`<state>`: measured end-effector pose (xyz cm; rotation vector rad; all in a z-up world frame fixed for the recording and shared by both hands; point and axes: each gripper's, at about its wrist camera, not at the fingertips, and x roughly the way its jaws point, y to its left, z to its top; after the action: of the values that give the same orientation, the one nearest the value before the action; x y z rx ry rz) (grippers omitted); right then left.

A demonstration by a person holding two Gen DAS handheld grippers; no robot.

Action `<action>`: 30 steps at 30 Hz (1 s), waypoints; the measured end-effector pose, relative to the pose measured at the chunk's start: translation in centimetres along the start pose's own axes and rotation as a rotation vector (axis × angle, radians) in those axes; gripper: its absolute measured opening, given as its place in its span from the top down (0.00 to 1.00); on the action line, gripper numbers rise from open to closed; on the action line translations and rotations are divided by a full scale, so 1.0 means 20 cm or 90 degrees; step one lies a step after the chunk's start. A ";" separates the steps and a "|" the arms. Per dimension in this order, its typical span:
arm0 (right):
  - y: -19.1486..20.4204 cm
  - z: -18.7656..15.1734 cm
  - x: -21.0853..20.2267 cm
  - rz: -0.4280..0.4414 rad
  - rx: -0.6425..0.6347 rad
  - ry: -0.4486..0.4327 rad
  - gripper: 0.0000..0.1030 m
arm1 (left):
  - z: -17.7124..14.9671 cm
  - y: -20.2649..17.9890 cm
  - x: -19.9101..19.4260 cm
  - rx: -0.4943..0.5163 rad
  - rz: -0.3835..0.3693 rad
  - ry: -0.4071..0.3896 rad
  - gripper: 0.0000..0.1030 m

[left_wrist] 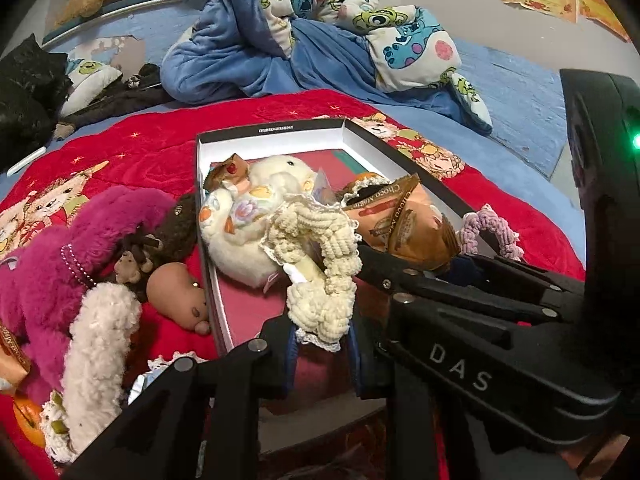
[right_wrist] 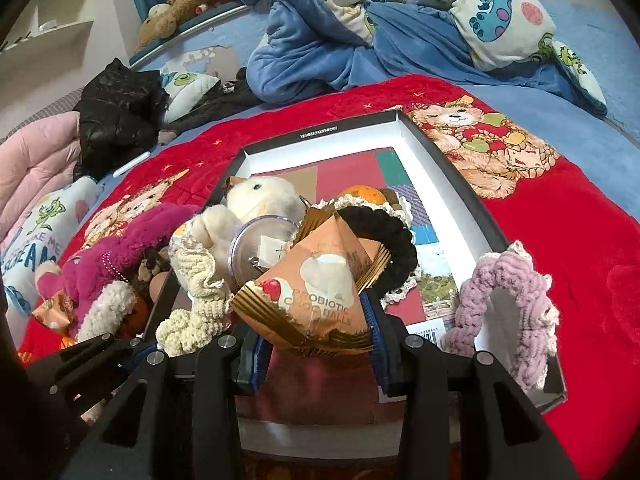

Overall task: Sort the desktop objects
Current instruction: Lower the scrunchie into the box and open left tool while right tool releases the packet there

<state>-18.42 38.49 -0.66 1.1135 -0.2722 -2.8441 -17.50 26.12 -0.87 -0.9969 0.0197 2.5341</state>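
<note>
- Left gripper [left_wrist: 320,344]: its fingers bracket the lower end of a cream crocheted scrunchie [left_wrist: 320,264] and appear closed on it; the loop stands up over the near end of the box, so it is judged carried rather than lying loose.
- Right gripper [right_wrist: 316,344]: clamped on the lower edge of an orange chocolate-ball snack packet [right_wrist: 316,292], which is raised over the box interior, a pose consistent with lowering it in.
- Shallow black box [right_wrist: 448,160] with white inner walls: the collecting place, set on a red bear-print blanket [right_wrist: 560,240] so both grippers reach it from the near side.
- Already inside: a white plush toy [right_wrist: 256,196] towards the left wall, a clear round lidded container [right_wrist: 260,252] beside it, a black crocheted scrunchie [right_wrist: 396,236] and an orange fruit [right_wrist: 360,194] behind the packet.
- Lilac crocheted scrunchie [right_wrist: 504,312]: it straddles the right rim of the box, half in, half out; it probably needs a push to finish.
- Unsorted group on the blanket left of the box: a magenta plush toy [left_wrist: 60,264], a small brown doll [left_wrist: 136,264] and a tan figure [left_wrist: 176,288] just beside the wall.
- Judgement: sorting is partly done; soft items crowd the left half, so the bare floor on the right is the easier drop zone.
</note>
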 end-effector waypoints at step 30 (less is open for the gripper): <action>0.04 -0.02 0.01 -0.038 -0.025 0.002 0.35 | -0.02 -0.04 0.01 0.031 0.037 0.004 0.73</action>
<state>-18.39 37.54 -0.91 1.1364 -0.1838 -2.8864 -17.07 26.95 -1.15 -0.9997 0.1125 2.5693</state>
